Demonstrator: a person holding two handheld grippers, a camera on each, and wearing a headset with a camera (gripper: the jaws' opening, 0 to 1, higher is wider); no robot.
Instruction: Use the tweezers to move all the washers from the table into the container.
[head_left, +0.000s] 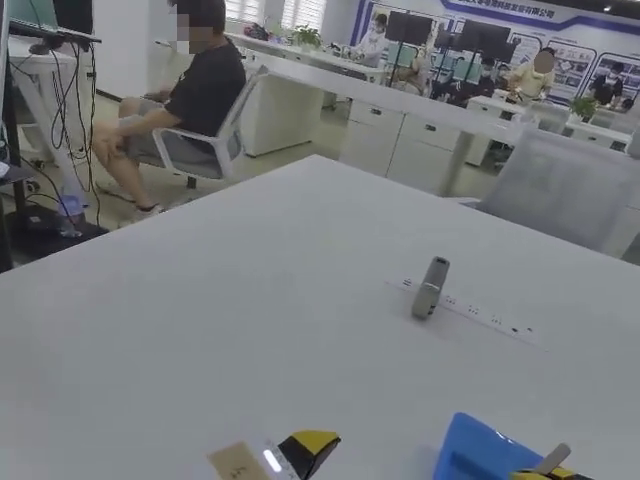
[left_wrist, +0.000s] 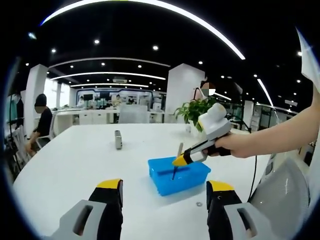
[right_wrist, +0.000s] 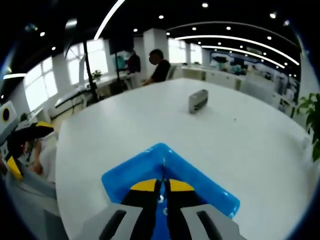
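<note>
Open-plan office all round, and a broad white table (left_wrist: 75, 165) carries the work. Toward its left in the left gripper view lies a small grey device (left_wrist: 118, 139), well apart from the action and no threat to it. Next comes the left tongs (left_wrist: 165, 192), jaws spread wide and holding nothing, hovering low at the near edge of the table. Further out, between those jaws, sits the open-topped blue container (left_wrist: 192, 180). Above it the tweezers (left_wrist: 174, 171) point down into it, pinched in the right tongs (left_wrist: 181, 160), whose jaws are nearly together around them. The right gripper view shows the same narrow clamp, with the thin tips over the blue floor. Whether the tips carry a washer is too small to tell. One washer (left_wrist: 199, 204) lies on the table just in front of the container, near the right-hand jaw of the left tongs.

Risks, as I judge them: the tweezers are a slim tool in a hard clamp, so they may twist or slide in the jaws, and a washer let go from too high could bounce off the rim. Dipping too low may shove the light container, since nothing steadies it. The loose washer sits close to the empty tongs, and a careless sweep could flick it off the table's edge.
</note>
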